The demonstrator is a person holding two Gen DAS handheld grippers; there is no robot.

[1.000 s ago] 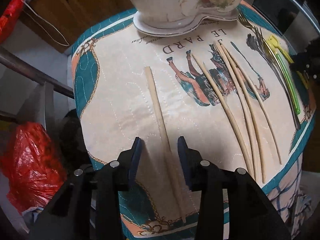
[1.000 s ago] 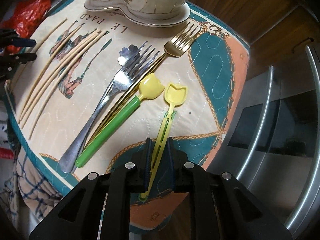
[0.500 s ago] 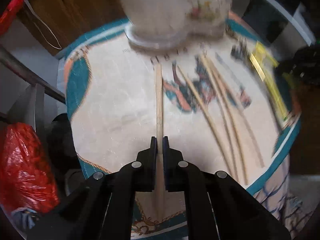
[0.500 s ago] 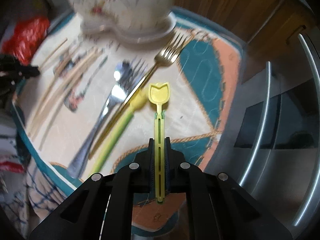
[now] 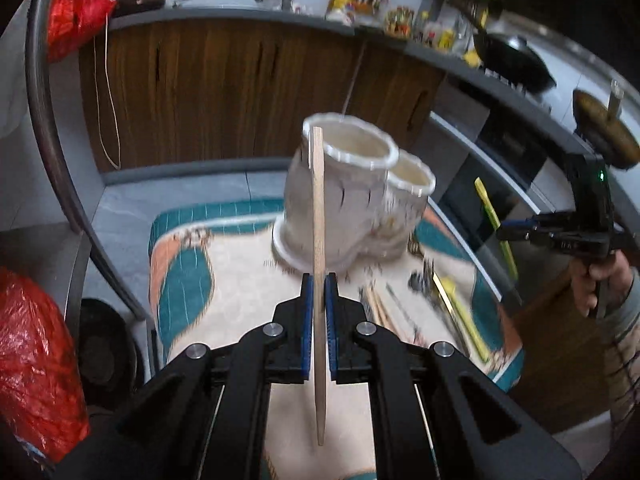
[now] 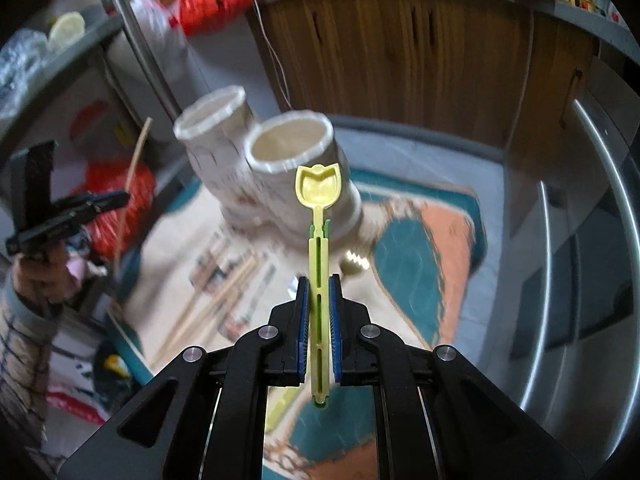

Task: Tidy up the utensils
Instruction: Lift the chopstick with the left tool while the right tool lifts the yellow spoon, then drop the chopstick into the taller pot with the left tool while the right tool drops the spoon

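Observation:
My left gripper is shut on a wooden chopstick and holds it upright above the table, in front of the white ceramic two-pot utensil holder. My right gripper is shut on a yellow tulip-shaped spoon, raised with its bowl pointing at the holder's near pot. The right gripper also shows at the right of the left wrist view; the left gripper shows at the left of the right wrist view. Several chopsticks lie on the patterned cloth.
The quilted teal and peach cloth covers a small table. Forks and a green-handled spoon lie at its right side. A red plastic bag hangs at left. Wooden cabinets stand behind; a steel appliance stands at right.
Both grippers have lifted and tilted up from the table: the left closed on the chopstick and raised it, the right raised the yellow spoon. The holder now stands ahead of both.

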